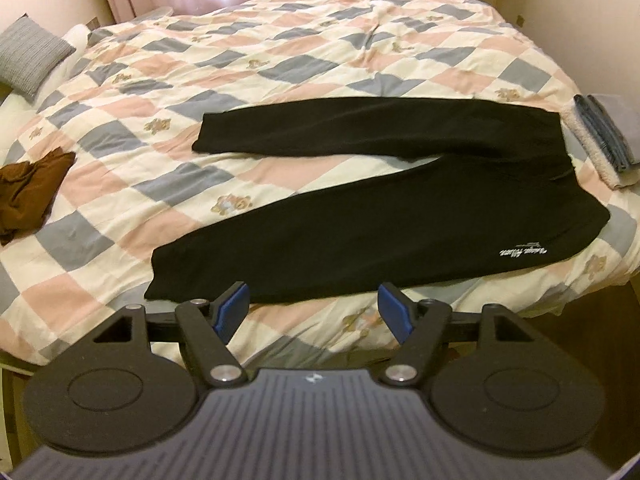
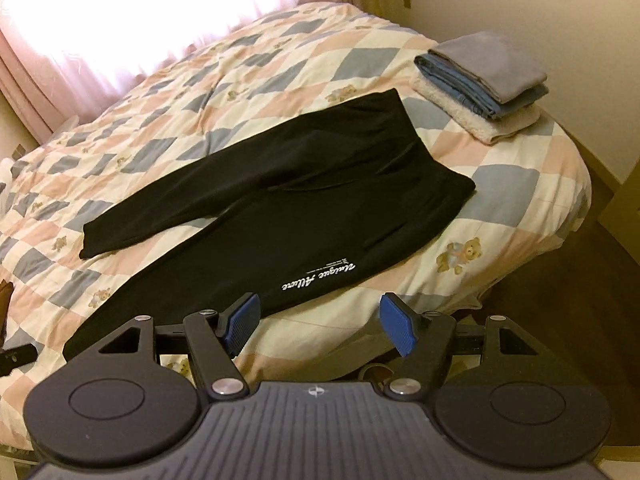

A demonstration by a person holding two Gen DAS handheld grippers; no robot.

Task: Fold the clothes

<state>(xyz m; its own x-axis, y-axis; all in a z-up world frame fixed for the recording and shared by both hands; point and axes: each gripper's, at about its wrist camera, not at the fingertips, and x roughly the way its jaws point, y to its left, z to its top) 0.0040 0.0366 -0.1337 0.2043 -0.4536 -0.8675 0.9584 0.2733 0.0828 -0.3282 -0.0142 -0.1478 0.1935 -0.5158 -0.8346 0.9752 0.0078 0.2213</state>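
The blue-padded fingers (image 1: 234,312) of the left gripper (image 1: 314,310) and right gripper (image 2: 320,322) stand apart, holding nothing. Beyond them, mid-frame, black trousers with white lettering (image 1: 360,216) lie flat on the checked quilt (image 1: 240,60); folded clothes (image 2: 486,84) sit upper right.

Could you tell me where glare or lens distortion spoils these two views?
Right wrist view: the window blows out white, washing the curtain. Left wrist view: milder window glare; the bed bows from fisheye distortion. The black trousers lose fold detail in both.

Black gripper (image 1: 314,312), blue ribbed pads (image 1: 234,307), silver screws.
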